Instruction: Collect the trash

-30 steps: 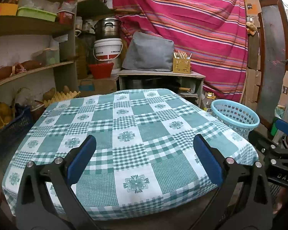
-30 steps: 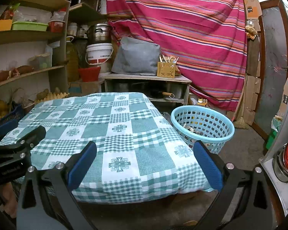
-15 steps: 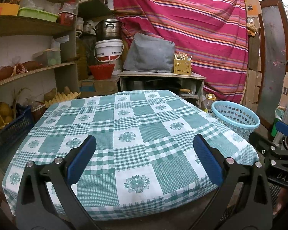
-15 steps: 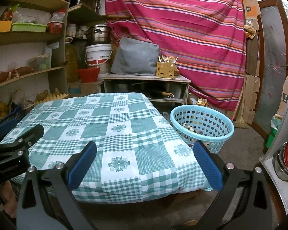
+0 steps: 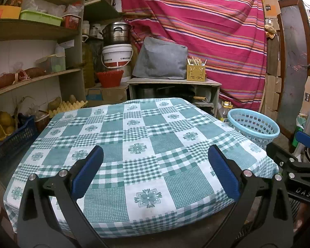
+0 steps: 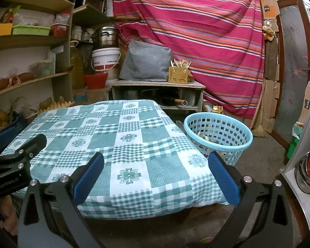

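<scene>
Two grippers are held at the near edge of a table covered by a green-and-white checked cloth (image 5: 134, 144). Left gripper (image 5: 155, 173): blue-padded fingers (image 5: 86, 171) spread wide, nothing between them, poised over the near end of the cloth. Right gripper (image 6: 155, 173): fingers likewise spread wide and holding nothing, over the near right corner of the cloth. Each gripper shows at the edge of the other's view: the right one at the far right of the left wrist view, the left one at the far left of the right wrist view.

Light blue perforated basket (image 6: 219, 136) stands on the floor just beside the table's right side. Right wrist view shows scraps of trash (image 6: 206, 138) lying in its bottom; what the pieces are cannot be told. In the left wrist view the same basket appears beyond the table's right edge, contents hidden by its wall.

Behind the table: a low cabinet (image 5: 173, 82) bearing a grey cover (image 5: 161, 60) and a yellow utensil holder (image 5: 196, 72); a striped red cloth (image 5: 196, 20) hangs behind it. Shelves (image 5: 31, 31) run along the left wall.
</scene>
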The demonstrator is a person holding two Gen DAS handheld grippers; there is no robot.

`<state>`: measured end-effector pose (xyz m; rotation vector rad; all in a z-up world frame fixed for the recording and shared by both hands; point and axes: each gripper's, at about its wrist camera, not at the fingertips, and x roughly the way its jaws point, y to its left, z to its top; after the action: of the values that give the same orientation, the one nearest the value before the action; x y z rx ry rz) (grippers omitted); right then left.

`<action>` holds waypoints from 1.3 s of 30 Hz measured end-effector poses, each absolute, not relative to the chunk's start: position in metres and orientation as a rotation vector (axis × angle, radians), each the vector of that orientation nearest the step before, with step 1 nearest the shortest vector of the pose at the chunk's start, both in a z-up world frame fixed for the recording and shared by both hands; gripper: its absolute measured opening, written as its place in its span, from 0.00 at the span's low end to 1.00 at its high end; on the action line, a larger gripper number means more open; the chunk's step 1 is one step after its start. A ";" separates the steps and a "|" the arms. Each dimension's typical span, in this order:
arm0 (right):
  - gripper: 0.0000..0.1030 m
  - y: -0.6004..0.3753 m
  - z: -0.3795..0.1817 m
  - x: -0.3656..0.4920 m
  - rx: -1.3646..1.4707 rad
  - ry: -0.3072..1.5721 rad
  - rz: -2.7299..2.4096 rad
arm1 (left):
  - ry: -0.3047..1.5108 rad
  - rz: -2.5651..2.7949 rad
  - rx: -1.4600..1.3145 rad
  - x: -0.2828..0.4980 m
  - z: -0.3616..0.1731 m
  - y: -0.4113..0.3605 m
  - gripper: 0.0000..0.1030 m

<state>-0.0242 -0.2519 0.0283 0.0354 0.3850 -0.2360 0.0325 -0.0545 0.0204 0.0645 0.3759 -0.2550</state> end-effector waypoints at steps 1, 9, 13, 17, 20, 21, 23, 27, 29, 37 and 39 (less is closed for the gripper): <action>0.95 -0.252 0.028 -0.024 0.035 0.385 -0.236 | 0.376 -0.255 0.065 0.033 0.020 -0.055 0.95; 0.95 -0.251 0.028 -0.025 0.035 0.384 -0.238 | 0.376 -0.254 0.065 0.032 0.020 -0.055 0.95; 0.95 -0.251 0.028 -0.025 0.037 0.384 -0.237 | 0.376 -0.254 0.066 0.032 0.020 -0.055 0.95; 0.95 -0.251 0.027 -0.025 0.036 0.383 -0.237 | 0.374 -0.254 0.067 0.032 0.021 -0.054 0.95; 0.95 -0.250 0.027 -0.025 0.037 0.383 -0.238 | 0.374 -0.254 0.068 0.032 0.021 -0.054 0.95; 0.95 -0.250 0.027 -0.025 0.037 0.384 -0.238 | 0.373 -0.253 0.069 0.032 0.021 -0.054 0.95; 0.95 -0.250 0.027 -0.025 0.037 0.383 -0.238 | 0.374 -0.254 0.068 0.032 0.021 -0.053 0.95; 0.95 -0.249 0.027 -0.025 0.037 0.383 -0.238 | 0.373 -0.254 0.069 0.032 0.021 -0.054 0.95; 0.95 -0.249 0.027 -0.025 0.038 0.385 -0.237 | 0.374 -0.255 0.070 0.032 0.021 -0.053 0.95; 0.95 -0.248 0.027 -0.025 0.037 0.384 -0.236 | 0.373 -0.254 0.070 0.032 0.020 -0.053 0.95; 0.95 -0.248 0.027 -0.025 0.036 0.383 -0.236 | 0.373 -0.254 0.069 0.032 0.021 -0.052 0.95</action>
<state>-0.0246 -0.2482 0.0275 0.0357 0.3830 -0.2360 0.0322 -0.0524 0.0206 0.0688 0.3728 -0.2541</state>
